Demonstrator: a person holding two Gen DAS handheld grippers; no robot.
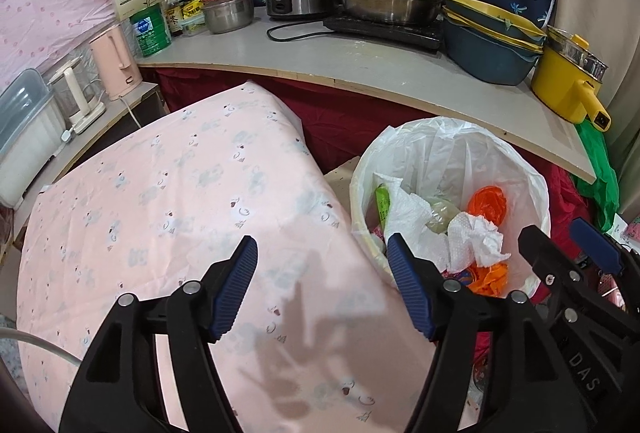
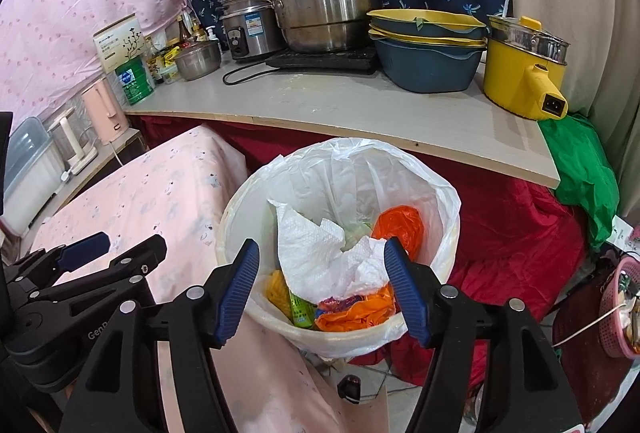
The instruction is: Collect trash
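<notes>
Above lined bin [image 2: 340, 193], my right gripper [image 2: 322, 287] nearest, jaws apart, empty; crumpled paper towel [image 2: 320, 253] straight ahead, maybe touching. Left gripper [image 1: 322, 287] over pink tablecloth [image 1: 180, 201], jaws apart.

Your right gripper [image 2: 322, 287] hangs over the bin [image 2: 240, 217] with its jaws wide apart and nothing between them. The bin has a white bag [image 2: 448, 201] as a liner and holds crumpled paper towels [image 2: 316, 253], orange plastic [image 2: 398, 223] and a green wrapper [image 2: 301, 309]. Your left gripper [image 2: 120, 245] sits low at the left above the pink cloth [image 2: 160, 193], jaws parted. Behind the bin, the counter [image 2: 360, 109] carries a steel pot [image 2: 328, 13], blue basins [image 2: 428, 61] and a yellow pot [image 2: 520, 73].
</notes>
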